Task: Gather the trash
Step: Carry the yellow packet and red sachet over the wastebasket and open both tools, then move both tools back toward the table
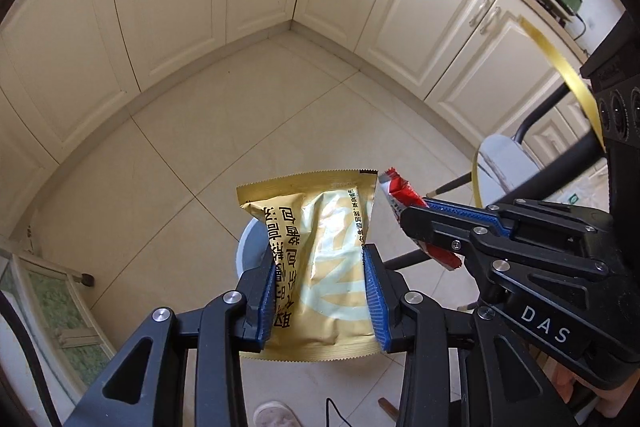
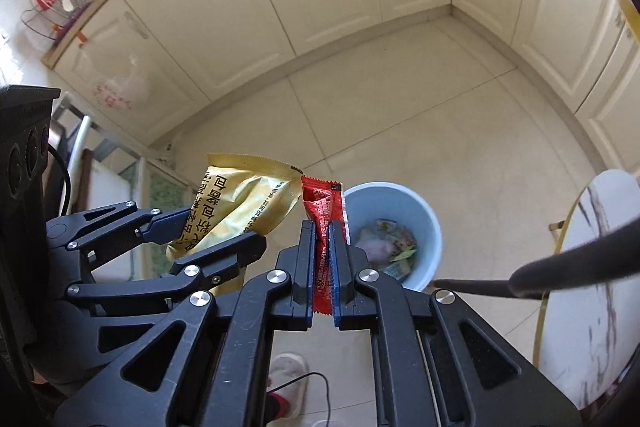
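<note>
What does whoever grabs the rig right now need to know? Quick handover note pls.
Left gripper: shut on the yellow packet.
Right gripper: shut on the red sachet.
Both are held over the floor, close to the light blue bin, which already holds some wrappers.
Done: both pieces picked up.
Left: bring each over the bin opening and release.

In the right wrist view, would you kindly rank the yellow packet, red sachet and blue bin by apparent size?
1. yellow packet and blue bin: look alike, and the bin sits farther off, so unranked.
2. red sachet: smallest.
</note>
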The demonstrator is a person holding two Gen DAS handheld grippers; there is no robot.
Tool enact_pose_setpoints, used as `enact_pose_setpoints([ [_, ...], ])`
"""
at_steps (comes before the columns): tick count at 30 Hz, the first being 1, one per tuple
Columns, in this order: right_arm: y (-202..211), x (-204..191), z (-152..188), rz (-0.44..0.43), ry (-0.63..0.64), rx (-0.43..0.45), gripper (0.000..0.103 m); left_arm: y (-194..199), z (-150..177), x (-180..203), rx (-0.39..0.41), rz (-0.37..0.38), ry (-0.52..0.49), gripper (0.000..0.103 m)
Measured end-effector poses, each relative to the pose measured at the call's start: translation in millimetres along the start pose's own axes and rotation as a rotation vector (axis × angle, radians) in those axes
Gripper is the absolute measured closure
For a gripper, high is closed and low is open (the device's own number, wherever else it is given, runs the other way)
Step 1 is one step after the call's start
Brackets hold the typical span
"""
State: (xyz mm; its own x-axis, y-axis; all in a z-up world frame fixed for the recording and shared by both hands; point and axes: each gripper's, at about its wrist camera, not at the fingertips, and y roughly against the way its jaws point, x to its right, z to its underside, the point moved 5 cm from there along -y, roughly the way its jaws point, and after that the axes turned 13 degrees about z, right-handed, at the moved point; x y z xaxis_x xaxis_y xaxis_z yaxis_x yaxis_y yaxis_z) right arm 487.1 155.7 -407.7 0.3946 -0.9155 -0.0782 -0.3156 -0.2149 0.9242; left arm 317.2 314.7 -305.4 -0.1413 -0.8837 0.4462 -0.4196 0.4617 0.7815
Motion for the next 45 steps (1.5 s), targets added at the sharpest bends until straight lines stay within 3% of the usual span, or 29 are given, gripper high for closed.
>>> enact_pose_setpoints([
  [2,-9.4,4.9,-4.2,0.011,-0.015,-0.003,0.093,-4.8,-5.5,-5.3,-0.008,-0.004,0.01,0.066],
  [6,-22.8,19.1,-8.0,0.022,-0.051,-0.022,0.089,-1.7,-10.7,-23.5,-0.014,-0.016,0.056,0.052],
  [8,-23.7,27.9,-7.9,0.036,-0.072,-0.02,0.074,-6.7,-22.4,-26.7,-0.007,-0.002,0.072,0.052],
  [11,-15.9,32.7,-5.5,0.029,-0.099,-0.011,0.066,1.8,-23.8,-30.9,0.017,0.017,0.09,0.049],
  [17,19.9,25.9,-2.7,0.017,-0.104,0.03,0.061,56.0,-21.0,-5.7,0.102,-0.005,0.082,0.047],
  [19,39.0,20.4,-2.0,0.012,-0.102,0.058,0.055,82.6,-14.9,3.5,0.151,-0.033,0.071,0.041],
  [27,150.0,-11.0,18.9,-0.051,-0.045,0.224,0.039,211.3,19.0,52.6,0.37,-0.095,-0.002,0.024],
  [30,199.6,-9.4,31.3,-0.033,-0.055,0.31,0.03,250.4,32.5,80.3,0.459,-0.116,-0.034,0.016],
  [32,230.9,-4.3,44.0,-0.007,-0.061,0.356,0.017,277.6,41.9,98.0,0.523,-0.122,-0.06,0.01],
  [35,280.9,8.1,65.4,0.051,-0.081,0.438,0.01,308.3,53.5,129.8,0.612,-0.126,-0.089,0.001],
  [41,378.1,32.9,113.4,0.177,-0.116,0.598,0.0,336.9,82.3,194.0,0.68,-0.138,-0.183,0.001],
  [45,431.1,42.2,143.5,0.221,-0.133,0.69,0.0,346.3,102.8,241.9,0.732,-0.145,-0.247,0.001],
])
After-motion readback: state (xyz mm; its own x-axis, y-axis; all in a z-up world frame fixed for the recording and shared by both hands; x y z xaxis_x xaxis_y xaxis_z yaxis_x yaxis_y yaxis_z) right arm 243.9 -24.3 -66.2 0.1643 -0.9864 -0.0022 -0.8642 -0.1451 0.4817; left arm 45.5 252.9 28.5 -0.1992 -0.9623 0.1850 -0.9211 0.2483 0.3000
